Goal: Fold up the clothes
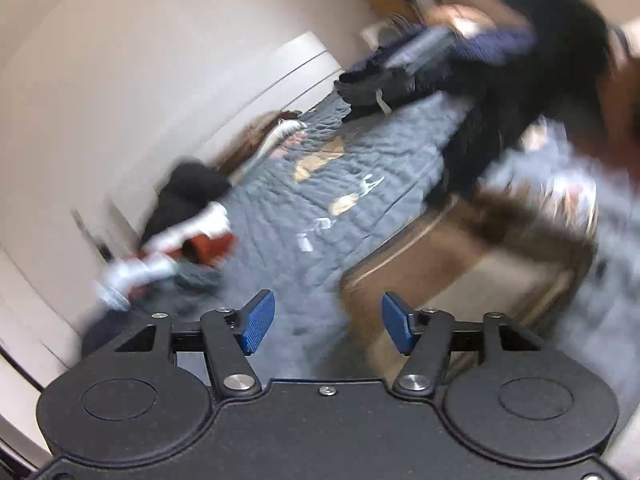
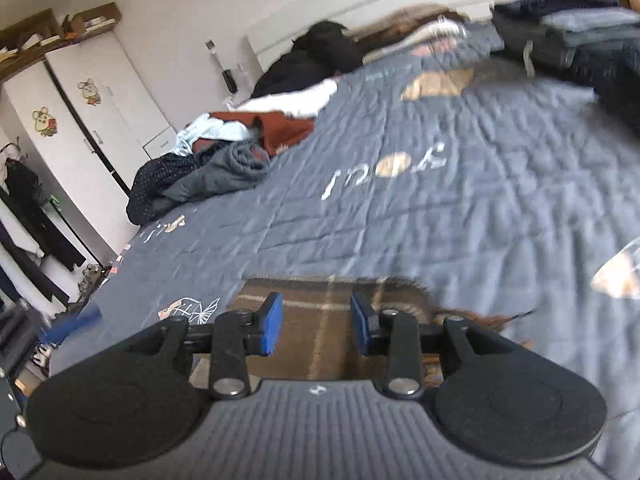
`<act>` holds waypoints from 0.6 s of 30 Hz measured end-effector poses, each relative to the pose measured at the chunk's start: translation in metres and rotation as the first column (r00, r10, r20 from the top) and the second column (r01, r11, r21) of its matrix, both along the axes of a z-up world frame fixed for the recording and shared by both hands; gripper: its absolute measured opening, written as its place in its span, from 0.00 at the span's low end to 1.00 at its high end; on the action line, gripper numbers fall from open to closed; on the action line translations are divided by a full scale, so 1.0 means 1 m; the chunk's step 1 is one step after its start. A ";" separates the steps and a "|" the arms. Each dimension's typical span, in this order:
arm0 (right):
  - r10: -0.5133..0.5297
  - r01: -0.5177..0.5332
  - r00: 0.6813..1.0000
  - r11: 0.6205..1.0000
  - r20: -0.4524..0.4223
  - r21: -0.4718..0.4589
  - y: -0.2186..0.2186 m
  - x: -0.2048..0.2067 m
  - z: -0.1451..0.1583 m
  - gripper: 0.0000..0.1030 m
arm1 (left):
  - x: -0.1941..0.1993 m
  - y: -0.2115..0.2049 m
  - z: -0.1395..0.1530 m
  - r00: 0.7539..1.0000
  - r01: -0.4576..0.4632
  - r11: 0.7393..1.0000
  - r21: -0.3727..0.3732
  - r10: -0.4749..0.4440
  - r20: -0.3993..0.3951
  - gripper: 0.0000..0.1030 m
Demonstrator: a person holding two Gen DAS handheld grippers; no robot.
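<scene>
Both our grippers hang over the bed with their blue pads apart. From the left wrist view, our left gripper [image 1: 328, 322] stands released, nothing between its jaws; the picture is badly smeared. Ahead of it lies the grey quilted bedspread [image 1: 360, 168], and to the right a brown plaid cloth [image 1: 460, 264] rests on it, folded so far as we can tell. A stack of folded dark garments [image 1: 420, 68] sits at the far end, and a loose heap of unfolded clothes [image 1: 188, 236], black, white and rust, lies at the left by the wall.

From the right wrist view, our right gripper [image 2: 316, 326] is also unclenched, its pads poised over the brown plaid cloth [image 2: 320, 312] without pressing it. The bedspread [image 2: 440, 200] stretches beyond. We see the unfolded heap [image 2: 240, 140] at the left edge of the bed, the folded stack [image 2: 568, 36] at the upper right, and a white wardrobe [image 2: 80, 120] beside the bed.
</scene>
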State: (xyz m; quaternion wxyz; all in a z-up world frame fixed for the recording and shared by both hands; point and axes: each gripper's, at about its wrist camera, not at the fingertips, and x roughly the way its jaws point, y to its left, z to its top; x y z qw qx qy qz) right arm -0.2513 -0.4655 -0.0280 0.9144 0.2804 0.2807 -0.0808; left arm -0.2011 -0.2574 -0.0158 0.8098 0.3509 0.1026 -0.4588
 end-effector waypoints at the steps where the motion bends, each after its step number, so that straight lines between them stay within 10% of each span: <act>1: 0.010 -0.010 1.000 1.000 -0.024 0.012 0.002 0.007 -0.006 0.35 | 0.005 -0.005 0.000 0.999 -0.023 0.998 -0.057 0.021 -0.050 0.57; 6: 0.048 -0.054 0.992 0.998 -0.113 -0.042 0.014 0.018 -0.012 0.36 | 0.028 -0.014 -0.030 0.928 -0.020 0.996 -0.082 -0.012 -0.373 0.57; 13: 0.022 -0.032 0.994 0.996 -0.110 -0.089 0.012 0.017 -0.027 0.39 | 0.043 -0.012 -0.051 0.959 -0.050 0.998 -0.028 0.040 -0.282 0.61; 18: -0.029 0.018 0.996 0.991 -0.083 -0.130 0.011 0.019 -0.034 0.40 | 0.056 0.005 -0.034 0.937 -0.128 0.988 -0.092 0.090 -0.336 0.63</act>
